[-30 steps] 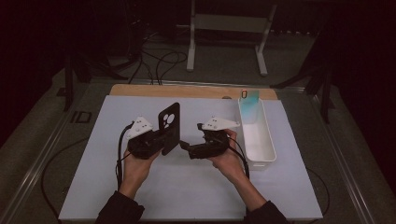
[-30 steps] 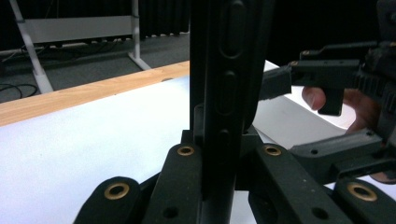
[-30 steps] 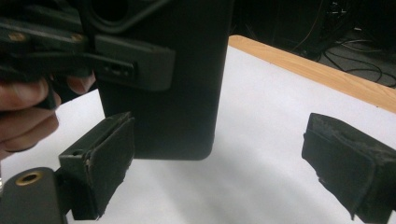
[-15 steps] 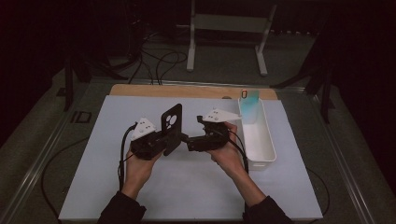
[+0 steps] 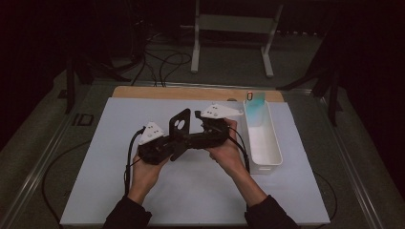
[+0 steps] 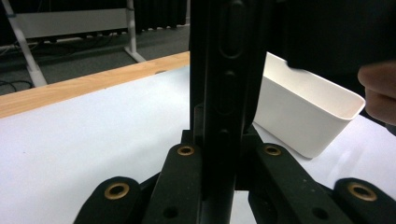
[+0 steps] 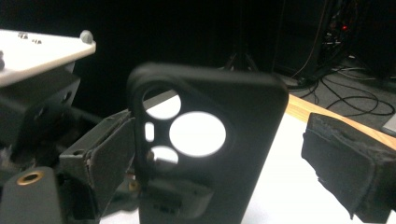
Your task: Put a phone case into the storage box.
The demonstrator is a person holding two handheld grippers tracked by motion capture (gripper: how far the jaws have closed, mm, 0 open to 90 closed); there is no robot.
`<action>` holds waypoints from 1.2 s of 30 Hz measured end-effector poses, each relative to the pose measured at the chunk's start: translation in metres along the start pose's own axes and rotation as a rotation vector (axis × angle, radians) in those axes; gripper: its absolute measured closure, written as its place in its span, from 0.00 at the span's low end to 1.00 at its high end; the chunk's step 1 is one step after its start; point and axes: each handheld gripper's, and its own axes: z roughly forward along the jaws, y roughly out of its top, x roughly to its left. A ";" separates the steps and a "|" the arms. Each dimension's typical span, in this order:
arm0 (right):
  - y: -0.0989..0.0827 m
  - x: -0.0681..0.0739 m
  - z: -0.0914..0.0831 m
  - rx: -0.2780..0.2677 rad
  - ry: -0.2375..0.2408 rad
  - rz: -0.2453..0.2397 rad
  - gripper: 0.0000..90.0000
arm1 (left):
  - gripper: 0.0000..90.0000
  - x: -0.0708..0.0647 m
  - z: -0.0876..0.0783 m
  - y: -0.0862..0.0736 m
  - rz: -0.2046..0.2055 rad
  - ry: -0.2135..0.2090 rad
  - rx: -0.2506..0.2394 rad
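Observation:
A black phone case [image 5: 180, 125] with round camera cut-outs stands upright above the white mat. My left gripper [image 5: 175, 146] is shut on its lower part; in the left gripper view the case [image 6: 224, 93] rises edge-on between the jaws of that gripper [image 6: 224, 158]. My right gripper [image 5: 192, 140] comes in from the right and is open. In the right gripper view the case [image 7: 210, 177] stands between the jaws of this gripper [image 7: 224, 163]; the left pad [image 7: 107, 154] sits at the case's edge, and the right pad [image 7: 345, 172] stays a little clear.
A long white bin [image 5: 273, 138] lies at the mat's right, and its wall [image 6: 299, 116] is close behind the case. A teal card [image 5: 255, 107] leans in its far end. The table's wooden edge [image 5: 157, 92] runs along the back. A metal stand [image 5: 234, 24] stands on the floor beyond.
My right gripper has risen and drawn left until its jaws straddle the case. The left hand has held the case almost still.

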 end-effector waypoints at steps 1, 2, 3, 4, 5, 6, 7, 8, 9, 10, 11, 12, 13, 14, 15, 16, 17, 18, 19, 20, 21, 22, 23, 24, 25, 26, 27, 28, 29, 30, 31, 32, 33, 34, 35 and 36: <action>0.001 0.000 0.001 -0.004 0.002 0.002 0.11 | 0.95 0.000 0.000 0.000 -0.001 -0.001 -0.001; 0.001 0.001 0.001 -0.006 0.004 0.006 0.11 | 0.95 -0.001 0.001 0.000 -0.002 -0.002 -0.001; 0.002 0.001 0.002 -0.008 0.006 0.009 0.11 | 0.95 -0.001 0.001 0.000 -0.002 -0.004 -0.001; 0.002 0.002 0.002 -0.009 0.009 0.010 0.11 | 0.95 -0.002 0.001 0.000 -0.003 -0.005 -0.002; 0.002 0.002 0.003 -0.009 0.014 0.012 0.11 | 0.95 -0.002 0.001 0.000 -0.003 -0.006 -0.003; 0.002 0.003 0.004 -0.010 0.014 0.013 0.11 | 0.95 -0.002 0.001 0.000 -0.005 -0.007 -0.004; 0.002 0.004 0.004 -0.009 0.014 0.009 0.11 | 0.95 -0.003 0.001 0.000 -0.005 -0.008 -0.006; 0.002 0.004 0.005 -0.007 0.009 0.016 0.11 | 0.95 -0.003 0.001 0.000 -0.006 -0.011 -0.008; 0.002 0.004 0.006 -0.007 0.012 0.021 0.11 | 0.95 -0.004 0.001 0.000 -0.005 -0.013 -0.008; 0.002 0.004 0.006 -0.009 0.010 0.026 0.11 | 0.95 -0.004 0.001 -0.001 -0.003 -0.016 -0.009; 0.002 0.004 0.006 -0.012 0.010 0.033 0.11 | 0.95 -0.005 0.001 -0.001 -0.003 -0.018 -0.009; 0.002 0.004 0.007 -0.012 0.013 0.038 0.11 | 0.95 -0.005 0.001 0.000 -0.004 -0.021 -0.011; 0.002 0.004 0.007 -0.015 0.016 0.040 0.11 | 0.95 -0.006 0.000 0.000 -0.007 -0.025 -0.013; 0.002 0.004 0.007 -0.016 0.017 0.040 0.11 | 0.95 -0.006 0.000 0.000 -0.009 -0.028 -0.013; 0.002 0.004 0.007 -0.018 0.016 0.039 0.12 | 0.95 -0.006 0.000 0.000 -0.011 -0.030 -0.015; 0.002 0.005 0.007 -0.019 0.015 0.040 0.12 | 0.95 -0.006 0.000 0.000 -0.012 -0.029 -0.016; 0.002 0.005 0.007 -0.021 0.014 0.042 0.12 | 0.95 -0.006 0.000 0.000 -0.011 -0.029 -0.016; 0.002 0.005 0.007 -0.025 0.012 0.044 0.12 | 0.95 -0.006 0.000 0.000 -0.011 -0.030 -0.016; 0.002 0.005 0.007 -0.026 0.011 0.048 0.12 | 0.95 -0.007 0.000 0.000 -0.014 -0.030 -0.017; 0.002 0.005 0.008 -0.029 0.010 0.052 0.12 | 0.95 -0.007 0.000 0.000 -0.016 -0.032 -0.019; 0.001 0.006 0.008 -0.029 0.009 0.052 0.12 | 0.95 -0.008 0.000 0.000 -0.016 -0.033 -0.019; 0.001 0.006 0.007 -0.031 0.008 0.051 0.12 | 0.95 -0.008 0.000 0.000 -0.017 -0.035 -0.020; 0.001 0.006 0.007 -0.032 0.008 0.054 0.12 | 0.95 -0.008 0.000 0.000 -0.017 -0.036 -0.020; 0.002 0.006 0.007 -0.032 0.007 0.059 0.12 | 0.95 -0.008 0.000 0.000 -0.018 -0.038 -0.022; 0.001 0.006 0.008 -0.038 0.009 0.064 0.12 | 0.95 -0.008 0.000 0.000 -0.019 -0.040 -0.024; 0.001 0.006 0.008 -0.039 0.010 0.067 0.12 | 0.95 -0.008 -0.001 0.000 -0.019 -0.041 -0.024; 0.001 0.006 0.008 -0.041 0.013 0.069 0.12 | 0.95 -0.008 -0.001 0.000 -0.016 -0.041 -0.026; 0.001 0.005 0.008 -0.038 0.015 0.073 0.11 | 0.95 -0.008 -0.001 0.000 -0.014 -0.043 -0.026; 0.001 0.005 0.008 -0.036 0.019 0.081 0.11 | 0.95 -0.008 -0.001 0.000 -0.013 -0.046 -0.026; 0.001 0.005 0.008 -0.038 0.022 0.086 0.11 | 0.95 -0.009 -0.001 0.000 -0.010 -0.045 -0.025; 0.001 0.005 0.008 -0.037 0.023 0.091 0.11 | 0.95 -0.008 -0.001 0.000 -0.009 -0.043 -0.024; 0.001 0.005 0.008 -0.038 0.023 0.089 0.12 | 0.95 -0.008 -0.001 0.000 -0.008 -0.044 -0.023; 0.000 0.005 0.008 -0.038 0.020 0.084 0.12 | 0.95 -0.008 -0.001 0.000 -0.008 -0.043 -0.023; 0.000 0.005 0.008 -0.040 0.020 0.083 0.12 | 0.95 -0.008 0.000 0.000 -0.009 -0.044 -0.021; 0.000 0.005 0.008 -0.035 0.017 0.083 0.13 | 0.95 -0.009 0.000 0.000 -0.008 -0.042 -0.020; 0.000 0.005 0.007 -0.035 0.016 0.082 0.13 | 0.95 -0.009 0.000 0.000 -0.005 -0.037 -0.021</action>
